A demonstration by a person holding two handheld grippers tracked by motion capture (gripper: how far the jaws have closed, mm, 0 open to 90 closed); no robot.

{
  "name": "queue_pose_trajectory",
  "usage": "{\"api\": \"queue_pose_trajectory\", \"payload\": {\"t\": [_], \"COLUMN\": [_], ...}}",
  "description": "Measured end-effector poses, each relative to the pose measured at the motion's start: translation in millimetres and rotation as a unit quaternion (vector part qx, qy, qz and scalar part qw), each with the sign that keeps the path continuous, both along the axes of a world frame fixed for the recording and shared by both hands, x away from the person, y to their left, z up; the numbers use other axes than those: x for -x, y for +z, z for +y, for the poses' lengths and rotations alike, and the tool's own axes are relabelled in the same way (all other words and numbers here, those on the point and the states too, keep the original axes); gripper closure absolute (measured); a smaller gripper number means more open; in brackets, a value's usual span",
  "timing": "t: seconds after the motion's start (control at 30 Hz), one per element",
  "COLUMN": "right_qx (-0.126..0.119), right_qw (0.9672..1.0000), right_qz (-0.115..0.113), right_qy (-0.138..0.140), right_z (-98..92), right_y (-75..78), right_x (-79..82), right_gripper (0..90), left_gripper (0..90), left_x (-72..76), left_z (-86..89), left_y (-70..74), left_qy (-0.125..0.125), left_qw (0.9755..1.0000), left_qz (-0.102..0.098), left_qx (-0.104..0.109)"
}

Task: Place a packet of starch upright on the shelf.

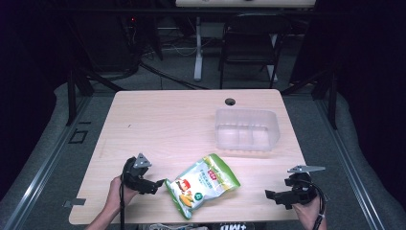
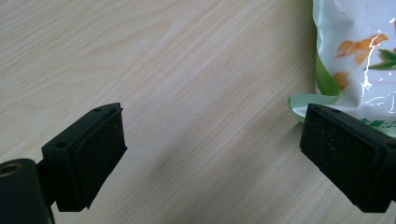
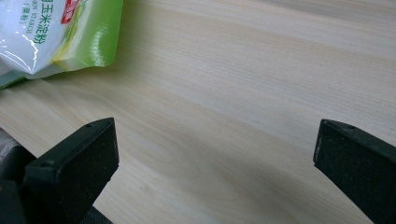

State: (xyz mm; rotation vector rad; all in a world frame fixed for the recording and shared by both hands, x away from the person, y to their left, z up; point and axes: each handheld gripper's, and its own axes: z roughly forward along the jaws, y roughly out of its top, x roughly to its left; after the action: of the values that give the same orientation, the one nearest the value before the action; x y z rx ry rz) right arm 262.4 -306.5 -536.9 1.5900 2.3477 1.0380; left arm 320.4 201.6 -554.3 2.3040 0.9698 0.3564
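Both tongs were held released and empty: the left tongs (image 1: 160, 184) just beside the green-and-white snack pouch (image 1: 203, 184), the right tongs (image 1: 273, 195) farther off. The pouch was seen lying flat near the front edge of the desk (image 1: 158, 120), its long axis set diagonally, its upper end toward the clear plastic container (image 1: 246, 128). Nothing was judged done yet; grasping remained.
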Motion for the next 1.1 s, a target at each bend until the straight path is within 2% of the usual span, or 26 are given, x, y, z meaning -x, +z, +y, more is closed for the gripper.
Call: {"api": "queue_pose_trajectory", "payload": {"t": [0.23, 0.5, 0.63, 0.73, 0.8, 1.1], "right_qx": [-0.002, -0.012, -0.025, -0.024, -0.032, -0.034], "right_qw": [1.0000, 0.9997, 0.9990, 0.9988, 0.9981, 0.9961], "right_qz": [0.001, 0.011, 0.018, 0.020, 0.021, 0.030], "right_qy": [0.005, 0.020, 0.032, 0.038, 0.049, 0.075], "right_z": [1.1, 4.8, 8.3, 11.1, 17.1, 37.3], "right_y": [0.5, 0.5, 1.5, 2.8, 4.2, 6.1], "right_x": [0.2, 0.1, -2.5, -3.1, -5.2, -14.3], "right_gripper": [0.0, 0.0, 0.0, 0.0, 0.0, 0.0], "left_gripper": [6.6, 6.6, 6.6, 6.6, 6.6, 6.6], "left_x": [1.0, 1.5, 1.1, 1.0, 0.9, 1.3], "left_z": [0.3, -0.4, -0.5, -0.3, -0.3, -1.8], "left_y": [2.0, 2.3, 2.0, 1.5, 1.7, 0.6], "left_qy": [0.000, -0.002, -0.005, -0.005, -0.004, -0.001], "left_qw": [0.9999, 0.9999, 1.0000, 1.0000, 1.0000, 0.9999], "left_qz": [-0.011, -0.012, -0.008, -0.007, -0.008, -0.011], "left_qx": [0.005, 0.002, 0.002, 0.002, 0.001, 0.001]}}
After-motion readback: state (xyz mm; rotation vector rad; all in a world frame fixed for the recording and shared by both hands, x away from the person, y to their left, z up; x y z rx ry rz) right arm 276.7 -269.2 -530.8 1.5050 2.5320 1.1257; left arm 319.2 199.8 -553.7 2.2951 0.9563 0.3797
